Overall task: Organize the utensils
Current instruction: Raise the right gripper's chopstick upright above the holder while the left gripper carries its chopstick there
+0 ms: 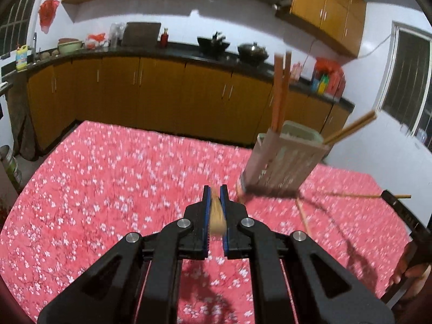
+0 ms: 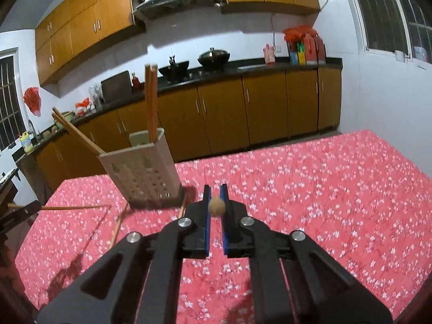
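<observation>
the job looked partly done. the holder [image 2: 141, 167] on the red cloth [image 2: 324, 189] had two dark sticks [image 2: 151, 102] standing up in it and two pale sticks [image 2: 77, 132] leaning out. more loose sticks [image 2: 118, 222] lay on the cloth just beside the holder. the left gripper [image 1: 215, 197] was closed on a pale chopstick [image 1: 216, 216], and the right gripper [image 2: 215, 197] was closed on another chopstick [image 2: 216, 207].

- The utensil holder [image 2: 143, 172] stands on the desk [image 2: 310, 189], with chopsticks [image 2: 151, 102] rising upright and leaning outward from it.
- Loose chopsticks [image 2: 118, 222] lie on the cloth just beside the holder's base.
- Right of the holder, bare flowered cloth stretches wide.
</observation>
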A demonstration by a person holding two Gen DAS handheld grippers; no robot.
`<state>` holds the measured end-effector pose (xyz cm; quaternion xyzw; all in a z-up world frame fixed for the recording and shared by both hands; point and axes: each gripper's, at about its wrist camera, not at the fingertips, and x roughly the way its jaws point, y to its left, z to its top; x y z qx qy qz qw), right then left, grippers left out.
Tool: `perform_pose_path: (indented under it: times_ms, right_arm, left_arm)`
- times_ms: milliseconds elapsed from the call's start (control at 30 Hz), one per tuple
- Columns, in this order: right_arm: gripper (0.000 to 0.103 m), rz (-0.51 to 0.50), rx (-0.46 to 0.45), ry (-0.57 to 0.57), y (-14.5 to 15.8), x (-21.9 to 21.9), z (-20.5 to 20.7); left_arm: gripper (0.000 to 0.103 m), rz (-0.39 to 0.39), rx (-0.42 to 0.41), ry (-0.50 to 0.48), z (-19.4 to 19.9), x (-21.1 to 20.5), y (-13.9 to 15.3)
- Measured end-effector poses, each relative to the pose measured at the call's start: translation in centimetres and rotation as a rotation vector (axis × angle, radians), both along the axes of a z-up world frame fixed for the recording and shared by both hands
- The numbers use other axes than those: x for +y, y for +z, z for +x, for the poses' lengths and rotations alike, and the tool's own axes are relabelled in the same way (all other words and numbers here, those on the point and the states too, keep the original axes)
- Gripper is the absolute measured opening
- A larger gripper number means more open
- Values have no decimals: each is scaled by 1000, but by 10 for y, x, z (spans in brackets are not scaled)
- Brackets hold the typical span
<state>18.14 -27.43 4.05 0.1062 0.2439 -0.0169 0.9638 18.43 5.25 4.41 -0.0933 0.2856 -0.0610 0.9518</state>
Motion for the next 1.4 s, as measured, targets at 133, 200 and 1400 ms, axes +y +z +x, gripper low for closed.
perform_pose_path:
  times_ms: [133,200,1400]
  right_arm:
    - [8,-1,-22,7,7,1,0]
    - [8,-2,-36,17,13,2,0]
    - [8,51,-138,190,113,41,83]
  left_arm:
    - [7,-10,-32,4,-1,3,11]
    - [7,-10,-44,3,0,4,16]
    - [7,-59,-350,-48,72,-68,105]
